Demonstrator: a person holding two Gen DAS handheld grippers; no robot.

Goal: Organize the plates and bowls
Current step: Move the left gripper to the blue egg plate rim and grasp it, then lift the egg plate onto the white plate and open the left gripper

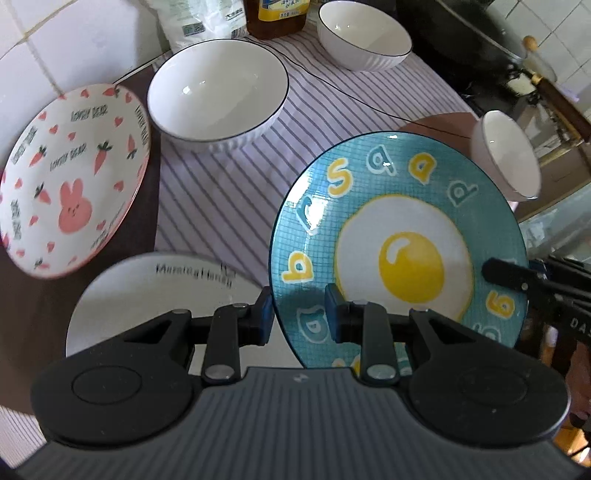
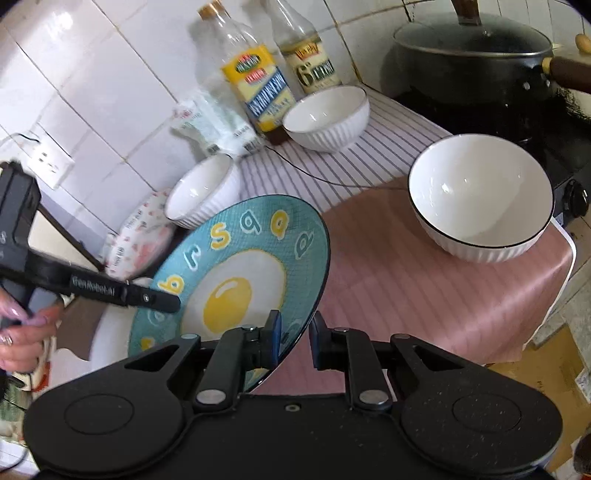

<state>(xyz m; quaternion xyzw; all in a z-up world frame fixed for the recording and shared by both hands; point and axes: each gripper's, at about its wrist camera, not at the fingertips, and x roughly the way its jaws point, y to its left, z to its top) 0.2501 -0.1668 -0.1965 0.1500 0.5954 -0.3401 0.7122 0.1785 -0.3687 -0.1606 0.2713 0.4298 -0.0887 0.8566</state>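
A teal fried-egg plate (image 1: 402, 236) is lifted and tilted above the counter, held at opposite rims. My left gripper (image 1: 299, 314) is shut on its near rim. My right gripper (image 2: 295, 339) is shut on its other rim (image 2: 240, 266); that gripper also shows in the left wrist view (image 1: 517, 280). A pink rabbit plate (image 1: 70, 181) lies at left, a white plate (image 1: 147, 295) below the left gripper. White ribbed bowls stand around: a large one (image 1: 218, 92), one at the back (image 1: 364, 35), one at right (image 2: 480, 195).
Bottles (image 2: 255, 85) and a white bag (image 2: 218, 129) stand against the tiled wall. A black lidded pot (image 2: 476, 55) sits on the stove at back right. A striped cloth (image 1: 229, 195) and a pink mat (image 2: 424, 288) cover the counter. A thin cable (image 1: 343, 92) crosses the cloth.
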